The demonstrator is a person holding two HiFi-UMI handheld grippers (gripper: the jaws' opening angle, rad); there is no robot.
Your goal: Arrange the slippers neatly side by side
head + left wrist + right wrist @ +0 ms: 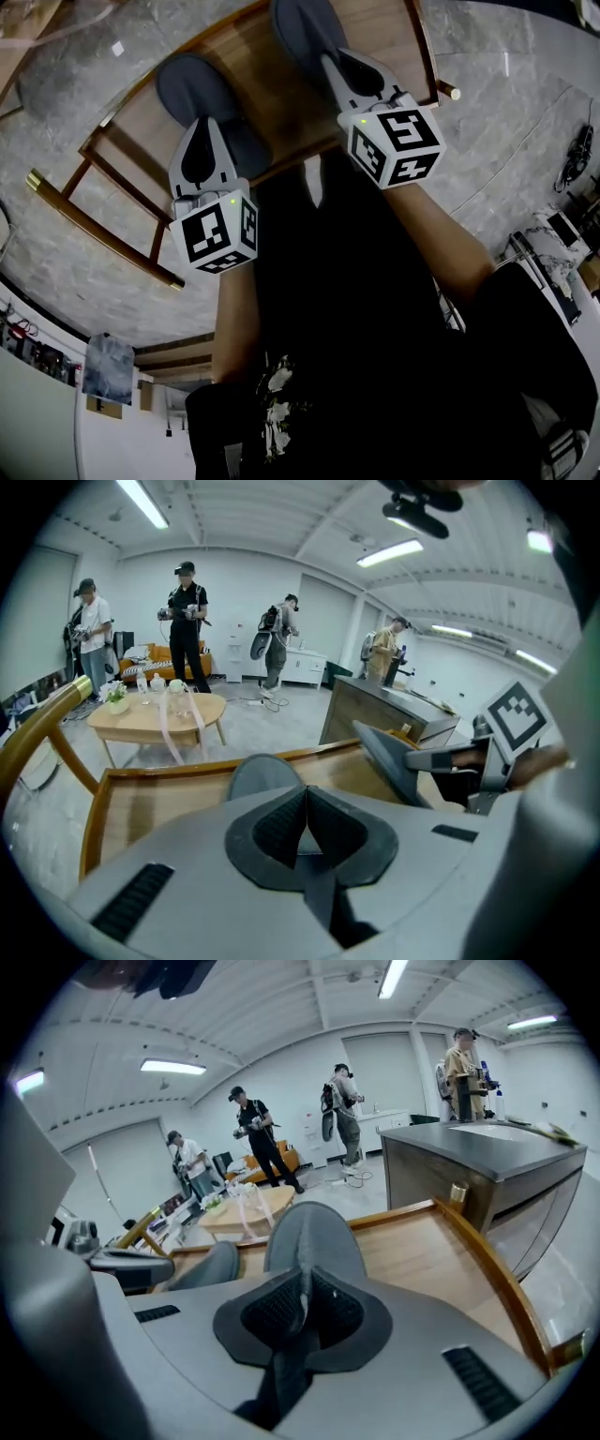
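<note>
slipper (300, 33) of soft grey fabric over wooden shelf (272, 94), rim tight in right gripper (330, 64) (left gripper (203, 124) closed)

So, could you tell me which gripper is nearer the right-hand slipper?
Right. The right gripper is shut on the edge of that slipper; the left gripper is shut by the other slipper, further left.

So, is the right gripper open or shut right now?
Shut. The right gripper has its fingers pinched on the near edge of the grey slipper.
</note>
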